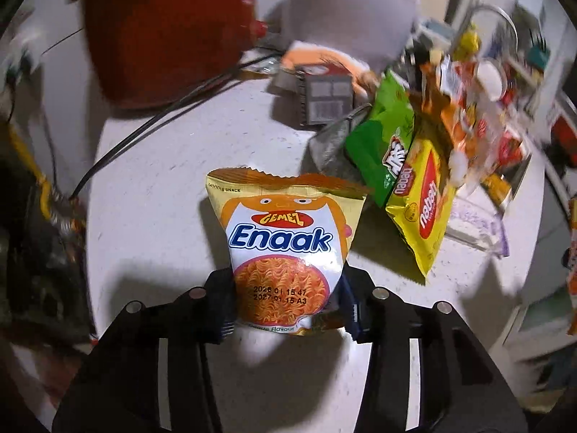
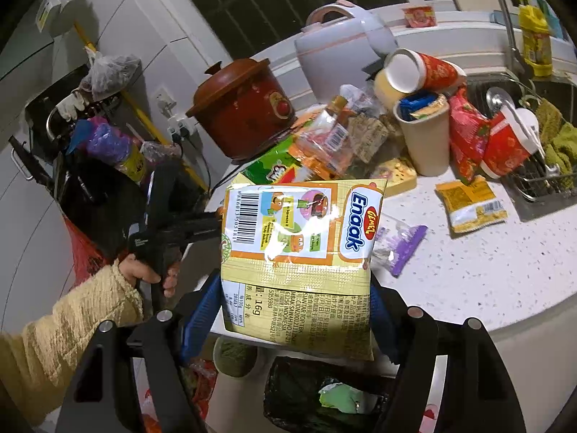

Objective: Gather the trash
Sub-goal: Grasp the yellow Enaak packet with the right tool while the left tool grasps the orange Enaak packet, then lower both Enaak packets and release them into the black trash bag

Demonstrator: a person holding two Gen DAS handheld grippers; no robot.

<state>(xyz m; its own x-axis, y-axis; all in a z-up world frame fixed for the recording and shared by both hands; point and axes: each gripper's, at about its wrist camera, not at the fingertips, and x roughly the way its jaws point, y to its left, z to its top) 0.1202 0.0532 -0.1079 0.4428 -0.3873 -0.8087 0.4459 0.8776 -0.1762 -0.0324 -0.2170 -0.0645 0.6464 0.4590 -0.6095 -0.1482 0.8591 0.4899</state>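
Each claw is clenched on an Enaak packet: the left claw (image 1: 288, 306) on one (image 1: 286, 249) above the bench (image 1: 151, 187), the right claw (image 2: 294, 310) on another (image 2: 303, 252) above the bin (image 2: 288, 393). Carrying seems underway; next, release over the bin. More wrappers (image 2: 472, 204) lie beyond.

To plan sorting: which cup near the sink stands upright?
The beige cup, stuffed with wrappers; the red cup above it lies on its side, the other red cup leans in the rack.
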